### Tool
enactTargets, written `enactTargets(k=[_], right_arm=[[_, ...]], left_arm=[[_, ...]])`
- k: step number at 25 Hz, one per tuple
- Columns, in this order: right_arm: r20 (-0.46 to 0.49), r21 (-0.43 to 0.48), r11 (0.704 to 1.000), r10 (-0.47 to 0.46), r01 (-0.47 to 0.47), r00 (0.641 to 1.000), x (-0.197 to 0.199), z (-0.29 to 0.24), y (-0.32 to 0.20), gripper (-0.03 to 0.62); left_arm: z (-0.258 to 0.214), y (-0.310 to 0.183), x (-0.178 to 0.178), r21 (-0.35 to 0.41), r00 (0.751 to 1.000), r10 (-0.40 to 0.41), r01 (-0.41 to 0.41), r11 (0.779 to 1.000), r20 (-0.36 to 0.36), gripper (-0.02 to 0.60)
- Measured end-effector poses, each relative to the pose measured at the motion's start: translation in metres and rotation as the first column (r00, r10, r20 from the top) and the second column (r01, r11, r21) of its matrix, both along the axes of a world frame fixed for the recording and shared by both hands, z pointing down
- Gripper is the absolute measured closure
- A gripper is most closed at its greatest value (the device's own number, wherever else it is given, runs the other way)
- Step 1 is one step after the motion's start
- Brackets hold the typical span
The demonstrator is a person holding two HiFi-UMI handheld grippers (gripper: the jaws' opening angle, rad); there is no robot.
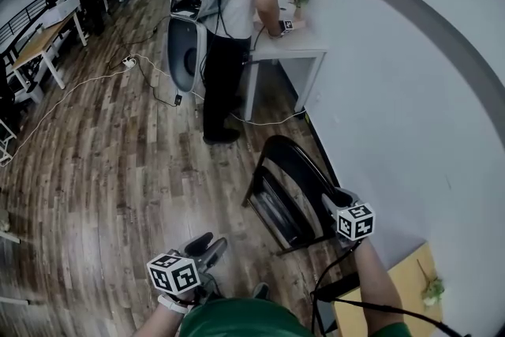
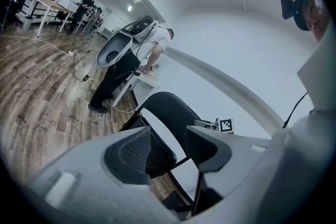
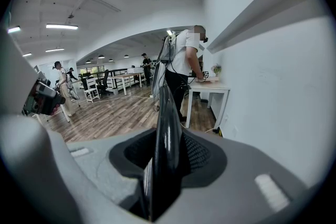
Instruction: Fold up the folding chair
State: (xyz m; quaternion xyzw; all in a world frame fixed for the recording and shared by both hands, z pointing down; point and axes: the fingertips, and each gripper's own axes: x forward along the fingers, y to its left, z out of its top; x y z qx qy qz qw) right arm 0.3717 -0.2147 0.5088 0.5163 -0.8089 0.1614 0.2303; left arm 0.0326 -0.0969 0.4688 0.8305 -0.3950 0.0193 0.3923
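- Black backrest of the folding chair (image 1: pixel 293 162) sat clenched in right gripper (image 3: pixel 168 153) jaws.
- Jaws of left gripper (image 2: pixel 176 150) stood parted, empty, at chair's seven o'clock.

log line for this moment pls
right gripper: shut on folding chair back edge | left gripper: open, empty, off the chair

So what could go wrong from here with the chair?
1. Only the right gripper is clamped on the folding chair, on its thin backrest edge; it could twist or slip out.
2. The left gripper is open and off the chair, so nothing steadies the seat.
3. The wall is close; the chair could knock it.
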Motion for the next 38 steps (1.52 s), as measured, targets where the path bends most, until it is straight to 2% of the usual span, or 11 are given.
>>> enactTargets(k=[11, 17, 30, 38], right_arm=[[0.0, 0.002, 1.0, -0.003, 0.003, 1.0, 0.002, 0.0, 0.002, 0.451], [0.002, -0.001, 1.0, -0.004, 0.004, 1.0, 0.003, 0.0, 0.001, 0.451], [-0.006, 0.003, 1.0, 0.002, -0.002, 1.0, 0.003, -0.001, 0.001, 0.451], [-0.001, 0.004, 1.0, 0.0, 0.0, 1.0, 0.008, 0.003, -0.001, 0.451]], left_arm=[[0.001, 0.006, 0.003, -0.001, 1.0, 0.0, 0.0, 1.0, 0.002, 0.365], [0.001, 0.008, -0.001, -0.022, 1.0, -0.017, 0.016, 1.0, -0.025, 0.367], [0.005, 0.01, -0.011, -0.039, 0.999, -0.04, 0.038, 0.999, -0.036, 0.368], [0.012, 0.007, -0.003, -0.044, 0.999, -0.039, 0.038, 0.998, -0.027, 0.37]])
